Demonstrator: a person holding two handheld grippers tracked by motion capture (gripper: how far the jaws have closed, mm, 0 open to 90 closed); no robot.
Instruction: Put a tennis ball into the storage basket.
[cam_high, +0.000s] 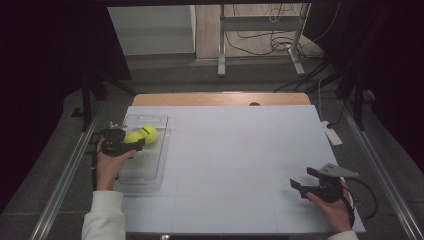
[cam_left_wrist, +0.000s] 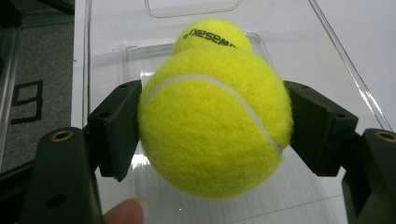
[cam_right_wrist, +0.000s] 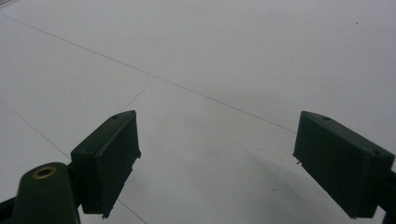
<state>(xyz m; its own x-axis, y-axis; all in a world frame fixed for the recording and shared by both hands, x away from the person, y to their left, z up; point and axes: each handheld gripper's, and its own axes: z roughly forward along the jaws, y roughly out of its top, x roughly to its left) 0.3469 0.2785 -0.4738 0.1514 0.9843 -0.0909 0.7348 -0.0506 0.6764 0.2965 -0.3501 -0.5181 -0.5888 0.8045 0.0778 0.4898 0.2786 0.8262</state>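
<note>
Writing on floor: a dark "9"-like mark (cam_left_wrist: 27, 101) taped on the grey floor at the left edge of the left gripper view, beside the table.
Writing on far ball: black printed letters, upside down, reading roughly "masaki"; start of the word hidden behind the near ball.
Clear tray (cam_high: 161, 150): transparent plastic, lying flat at the left side of the white table (cam_high: 240, 160); walls seen in the left gripper view (cam_left_wrist: 343, 60).
Tray contents: far tennis ball (cam_high: 149, 132) (cam_left_wrist: 212, 36) resting inside toward the tray's far end, touching or just behind the held one.
Left gripper (cam_high: 131, 142) (cam_left_wrist: 212, 133): clenched on the held tennis ball (cam_high: 133, 138) (cam_left_wrist: 212, 121), one black pad pressed to each side, over the tray.
Held tennis ball: yellow-green felt with a white seam curving across it; whether lifted off the tray floor or resting on it, cannot tell.
Left hand (cam_high: 111, 161): wrapped around the gripper body, white sleeve behind; a fingertip (cam_left_wrist: 126, 212) at the bottom of the left gripper view.
Right gripper (cam_high: 302, 182) (cam_right_wrist: 217, 163): released, jaws wide apart, nothing between them, above bare table near the right front corner, well apart from the tray.
Right hand (cam_high: 334, 205): holding the gripper, grey plate on top, cable trailing right.
</note>
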